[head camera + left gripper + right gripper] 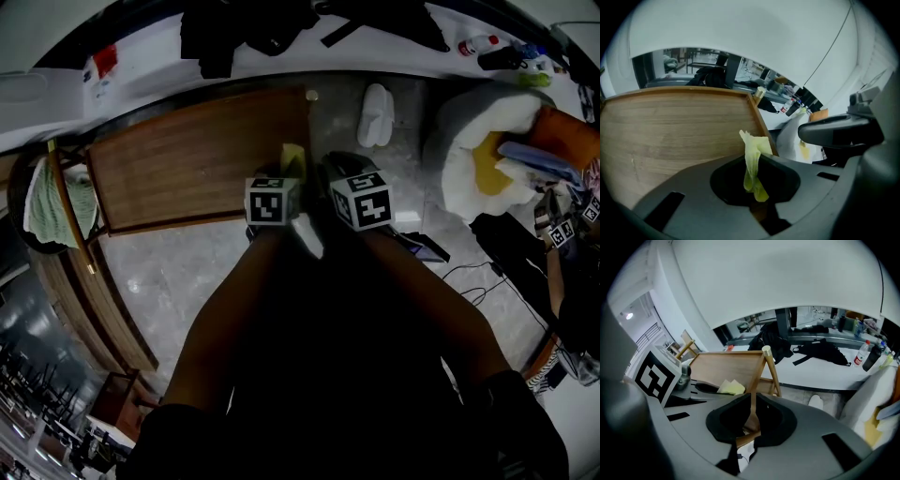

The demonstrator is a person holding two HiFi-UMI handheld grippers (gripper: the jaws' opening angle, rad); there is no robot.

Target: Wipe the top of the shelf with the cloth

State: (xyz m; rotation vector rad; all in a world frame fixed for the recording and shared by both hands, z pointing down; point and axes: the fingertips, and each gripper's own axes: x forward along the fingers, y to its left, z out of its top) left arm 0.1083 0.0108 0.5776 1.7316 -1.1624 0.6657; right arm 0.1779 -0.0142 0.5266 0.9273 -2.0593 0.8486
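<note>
The shelf's wooden top (187, 169) lies ahead of me on the left. A pale yellow cloth (292, 157) hangs at its right edge. My left gripper (287, 174) is shut on the cloth (752, 154), which sticks up from between the jaws just above the wooden top (679, 131). Right beside it, past the shelf's right edge, my right gripper (334, 169) is held over the floor. In the right gripper view the gripper (745, 427) is shut with nothing in it. That view also shows the cloth (730, 387) and the shelf's corner post (766, 351).
White slippers (377, 114) lie on the grey floor beyond the shelf. A long white table (394, 47) at the back carries black clothes and bottles (478, 43). A white and yellow cushion (487, 155) sits to the right, cables (469, 277) trail nearby, and a round wooden stand (52, 202) is on the left.
</note>
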